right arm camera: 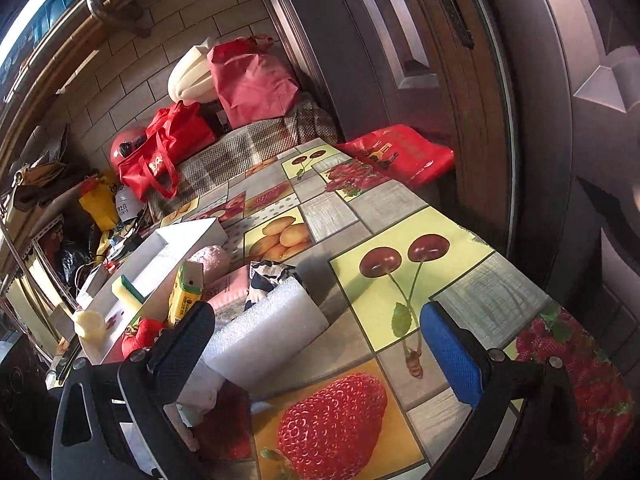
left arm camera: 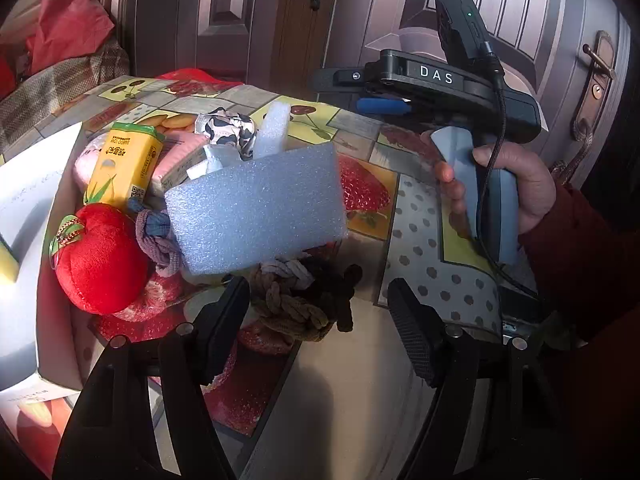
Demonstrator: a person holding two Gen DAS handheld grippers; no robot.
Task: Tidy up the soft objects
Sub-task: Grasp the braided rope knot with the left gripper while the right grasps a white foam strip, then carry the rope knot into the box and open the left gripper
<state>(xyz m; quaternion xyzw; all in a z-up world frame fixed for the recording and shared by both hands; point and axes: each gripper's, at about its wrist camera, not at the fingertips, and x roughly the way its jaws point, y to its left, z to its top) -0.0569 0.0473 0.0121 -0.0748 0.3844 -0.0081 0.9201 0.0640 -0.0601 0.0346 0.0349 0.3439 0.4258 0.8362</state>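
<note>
A pile of soft things lies on the fruit-print table (left arm camera: 416,216). A white foam block (left arm camera: 256,212) stands in the middle, also in the right wrist view (right arm camera: 272,328). Left of it lie a red plush tomato (left arm camera: 100,260), a yellow tissue pack (left arm camera: 124,164), a pink pad (left arm camera: 176,152), a cow-print cloth (left arm camera: 228,128) and a purple-grey braided cloth (left arm camera: 156,240). A brown braided rope (left arm camera: 296,304) lies just ahead of my left gripper (left arm camera: 320,320), which is open and empty. My right gripper (right arm camera: 332,344) is open and empty above the table, right of the foam.
A white box (right arm camera: 160,256) stands at the table's left side with a yellow-green sponge (right arm camera: 128,292) in it. Red bags (right arm camera: 168,148) and a checked cloth (right arm camera: 240,148) lie beyond the table's far end. A dark door (left arm camera: 248,12) stands close behind the table.
</note>
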